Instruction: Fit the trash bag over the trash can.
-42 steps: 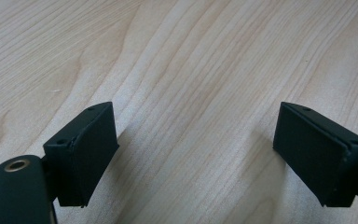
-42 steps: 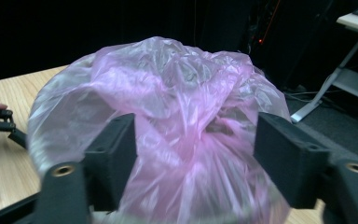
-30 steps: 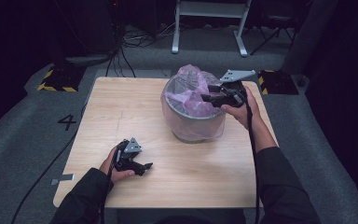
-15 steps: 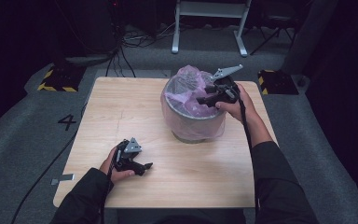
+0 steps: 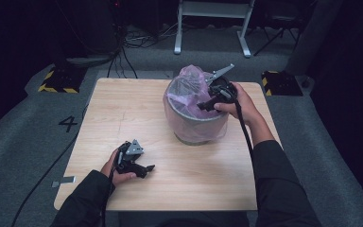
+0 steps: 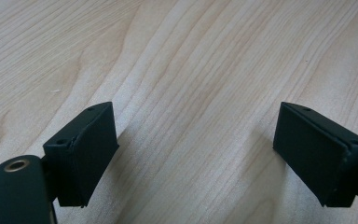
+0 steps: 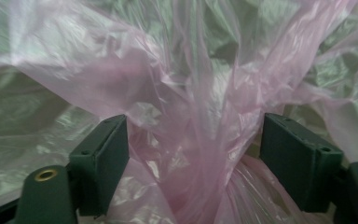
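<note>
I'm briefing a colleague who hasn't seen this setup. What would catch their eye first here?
The pink bag lining the grey bin at the table's far right stands out first, bunched up above the rim. The right gripper reaches into it, and in the right gripper view its open jaws sit either side of a gathered twist of film. The left gripper rests open on the bare wooden table near the front edge.

Left gripper [image 5: 139, 166] is held low at the near left, jaws spread wide, nothing gripped. Right gripper [image 5: 207, 103] is raised farther out, forearm extended, jaws parted. Both forearms are sleeved in dark fabric.
</note>
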A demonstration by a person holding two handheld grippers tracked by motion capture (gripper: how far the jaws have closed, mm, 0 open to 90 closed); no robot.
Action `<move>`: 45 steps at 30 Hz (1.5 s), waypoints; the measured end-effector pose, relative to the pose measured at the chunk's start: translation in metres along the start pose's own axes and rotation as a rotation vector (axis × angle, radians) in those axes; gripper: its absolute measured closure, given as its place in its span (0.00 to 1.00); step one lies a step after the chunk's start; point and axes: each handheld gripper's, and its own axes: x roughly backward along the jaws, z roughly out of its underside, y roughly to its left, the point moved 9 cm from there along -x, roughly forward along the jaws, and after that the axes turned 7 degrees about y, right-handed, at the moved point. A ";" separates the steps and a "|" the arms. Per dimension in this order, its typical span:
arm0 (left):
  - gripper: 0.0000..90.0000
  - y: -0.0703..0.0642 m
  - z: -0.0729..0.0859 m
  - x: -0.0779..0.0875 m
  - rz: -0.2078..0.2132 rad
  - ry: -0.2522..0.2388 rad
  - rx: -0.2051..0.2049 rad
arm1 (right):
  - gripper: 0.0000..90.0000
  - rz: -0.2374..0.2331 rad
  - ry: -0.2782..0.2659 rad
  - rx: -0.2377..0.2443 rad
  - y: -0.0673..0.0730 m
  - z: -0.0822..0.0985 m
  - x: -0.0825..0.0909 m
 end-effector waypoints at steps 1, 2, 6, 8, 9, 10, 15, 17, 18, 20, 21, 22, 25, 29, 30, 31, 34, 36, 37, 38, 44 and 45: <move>0.15 0.000 0.000 0.000 0.000 0.000 0.000 | 0.26 0.000 0.000 0.000 0.000 0.000 0.000; 0.15 0.000 0.000 0.000 0.000 0.000 0.000 | 0.26 0.000 0.016 -0.002 0.000 0.000 -0.002; 0.15 0.000 0.000 0.000 0.000 0.000 0.000 | 0.26 0.007 0.044 0.004 -0.001 0.002 -0.003; 0.15 0.000 0.000 0.000 0.000 0.000 -0.001 | 0.26 0.018 0.061 0.009 -0.002 0.003 -0.005; 0.15 0.000 0.000 0.000 0.000 0.000 0.001 | 0.26 0.015 0.071 0.007 -0.002 0.004 -0.006; 0.15 0.000 0.000 0.000 0.000 -0.001 0.000 | 0.26 0.017 0.080 0.011 -0.002 0.004 -0.006; 0.15 0.000 0.000 0.000 0.000 0.000 0.000 | 0.25 0.024 0.126 0.019 -0.001 0.005 -0.009; 0.15 0.000 0.000 0.000 0.000 0.001 0.001 | 0.25 0.029 0.148 0.023 -0.001 0.006 -0.009; 0.15 0.000 0.000 0.000 0.000 0.000 0.000 | 0.25 0.034 0.156 0.023 -0.001 0.006 -0.010; 0.15 0.000 0.000 0.000 0.000 0.000 0.000 | 0.26 0.032 0.162 0.026 -0.001 0.006 -0.010; 0.15 0.000 0.000 0.000 0.000 -0.001 0.000 | 0.26 0.032 0.161 0.025 -0.002 0.005 -0.010; 0.15 0.000 0.000 0.000 0.000 0.000 0.000 | 0.25 0.033 0.159 0.025 -0.002 0.005 -0.010; 0.15 0.000 0.000 0.000 0.000 0.000 0.000 | 0.23 0.040 0.135 0.014 -0.003 0.003 -0.007; 0.15 0.000 0.000 0.000 0.000 0.000 0.000 | 0.22 0.074 0.073 -0.013 -0.007 -0.002 -0.002; 0.15 0.000 0.000 0.000 -0.002 0.000 -0.003 | 0.22 0.076 0.049 -0.025 -0.007 -0.003 -0.001; 0.15 0.000 0.000 0.000 0.000 0.000 0.000 | 0.22 0.071 0.031 -0.032 -0.007 -0.003 0.000; 0.15 0.000 0.000 0.000 -0.002 0.000 -0.003 | 0.21 0.079 -0.017 -0.051 -0.008 -0.004 0.003; 0.15 0.000 0.000 0.000 -0.002 0.000 -0.003 | 0.21 0.093 -0.075 -0.067 -0.009 -0.005 0.009; 0.15 0.000 0.000 0.000 -0.002 0.000 -0.003 | 0.22 0.101 -0.094 -0.077 -0.010 -0.006 0.011; 0.15 0.000 0.000 0.000 -0.002 0.000 -0.003 | 0.22 0.096 -0.133 -0.088 -0.009 -0.007 0.015; 0.15 0.000 0.000 0.000 -0.002 0.000 -0.003 | 0.25 0.132 -0.268 -0.083 -0.004 -0.007 0.035; 0.15 0.000 0.000 0.000 -0.002 0.000 -0.002 | 0.25 0.135 -0.279 -0.090 -0.004 -0.006 0.038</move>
